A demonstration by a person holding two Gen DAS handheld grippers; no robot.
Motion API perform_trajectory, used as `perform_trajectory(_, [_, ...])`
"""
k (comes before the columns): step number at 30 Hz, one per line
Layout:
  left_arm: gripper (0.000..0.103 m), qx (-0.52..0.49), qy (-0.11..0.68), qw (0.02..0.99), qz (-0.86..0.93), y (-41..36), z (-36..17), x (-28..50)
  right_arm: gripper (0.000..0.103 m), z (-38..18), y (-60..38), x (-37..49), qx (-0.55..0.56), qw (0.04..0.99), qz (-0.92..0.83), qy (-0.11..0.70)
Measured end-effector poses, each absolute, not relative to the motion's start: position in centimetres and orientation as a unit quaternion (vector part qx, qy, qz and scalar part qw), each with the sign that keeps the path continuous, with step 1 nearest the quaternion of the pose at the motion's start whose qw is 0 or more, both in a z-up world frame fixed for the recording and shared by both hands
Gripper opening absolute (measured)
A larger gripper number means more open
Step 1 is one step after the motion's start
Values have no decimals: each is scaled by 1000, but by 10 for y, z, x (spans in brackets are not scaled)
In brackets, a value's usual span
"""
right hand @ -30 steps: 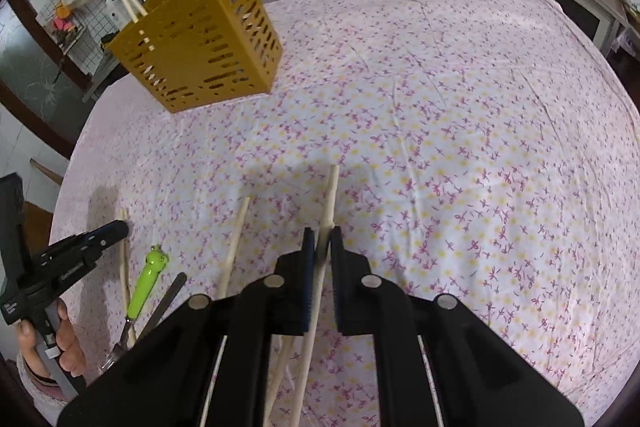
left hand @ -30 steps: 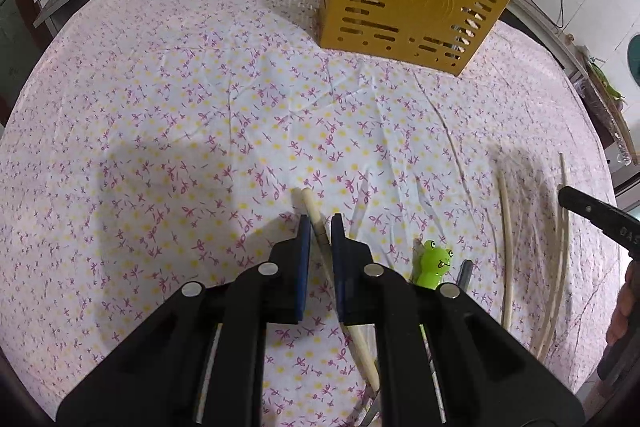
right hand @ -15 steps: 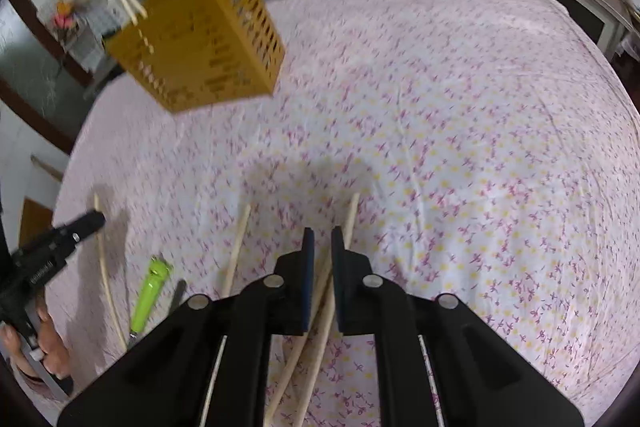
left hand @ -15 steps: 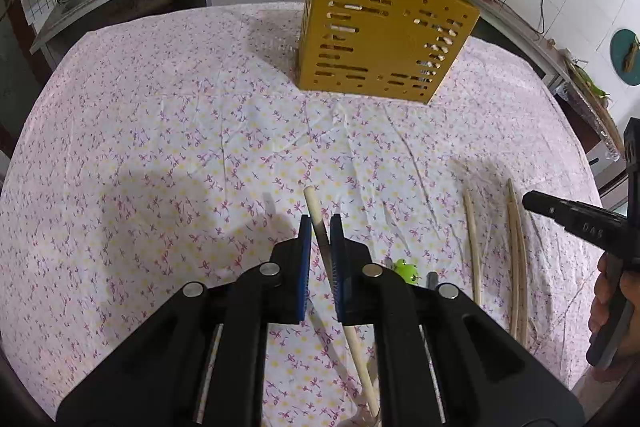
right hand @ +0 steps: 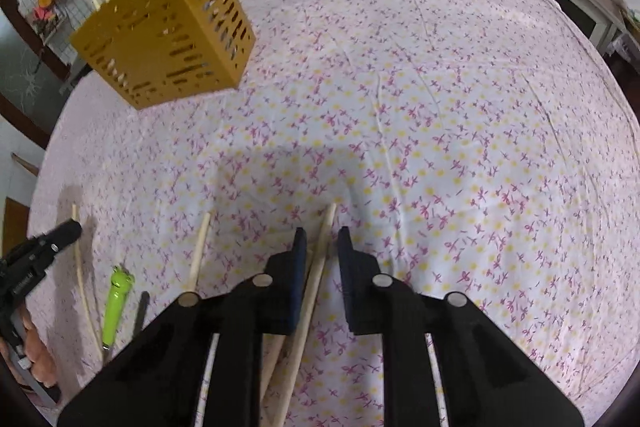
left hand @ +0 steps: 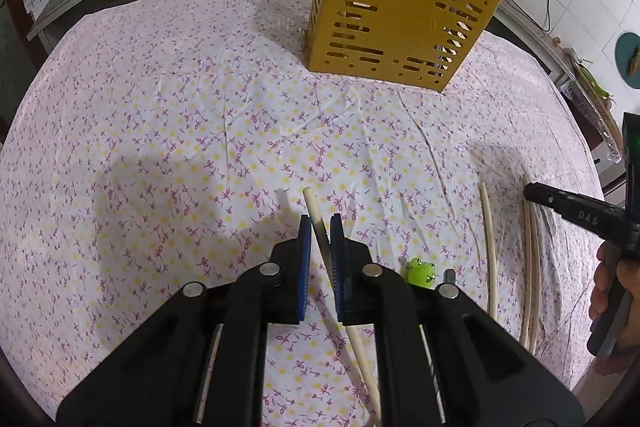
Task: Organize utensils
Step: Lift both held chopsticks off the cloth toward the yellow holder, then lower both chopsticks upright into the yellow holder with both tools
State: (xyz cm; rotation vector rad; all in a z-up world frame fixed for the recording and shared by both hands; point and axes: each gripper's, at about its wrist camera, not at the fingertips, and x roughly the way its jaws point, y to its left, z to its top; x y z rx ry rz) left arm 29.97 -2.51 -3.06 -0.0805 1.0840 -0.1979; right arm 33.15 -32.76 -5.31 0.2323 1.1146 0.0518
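A yellow slotted utensil holder (left hand: 396,19) stands at the far side of the flowered tablecloth, with several chopsticks in it; it also shows in the right wrist view (right hand: 168,27). My left gripper (left hand: 322,227) is shut on a pale chopstick (left hand: 320,223) and holds it above the cloth. My right gripper (right hand: 322,239) is slightly open, its jaws on either side of a chopstick (right hand: 320,259) that lies on the cloth. Another chopstick (right hand: 198,251) lies just left of it.
A green frog-handled utensil (right hand: 116,303) and a dark-handled one (right hand: 140,311) lie near the front left. Loose chopsticks (left hand: 490,243) lie at the right. The other gripper's tip (left hand: 576,211) shows at the right edge. Kitchen counters ring the table (left hand: 160,107).
My right gripper has opened and let go of its chopstick, which now lies on the cloth. My left gripper has risen with its chopstick and come nearer the holder.
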Motion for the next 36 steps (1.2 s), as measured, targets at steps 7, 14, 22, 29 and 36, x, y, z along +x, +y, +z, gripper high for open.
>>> perform_trajectory(7, [8, -36, 518, 849, -95, -29, -35, 303, 12, -62, -322, 346, 103, 828, 19, 550])
perform_trajectory(14, [8, -34, 514, 851, -99, -29, -31, 302, 5, -53, -312, 343, 81, 837, 16, 541])
perform_trajectory(22, [7, -41, 477, 870, -118, -28, -3, 292, 5, -8, -315, 310, 84, 881, 31, 465])
perform_trajectory(29, [6, -36, 433, 891, -135, -31, 29, 279, 5, 44, -318, 294, 83, 921, 35, 380])
perform_trajectory(36, [4, -37, 391, 908, -144, -28, 70, 269, 5, 81, -310, 289, 80, 939, 50, 330])
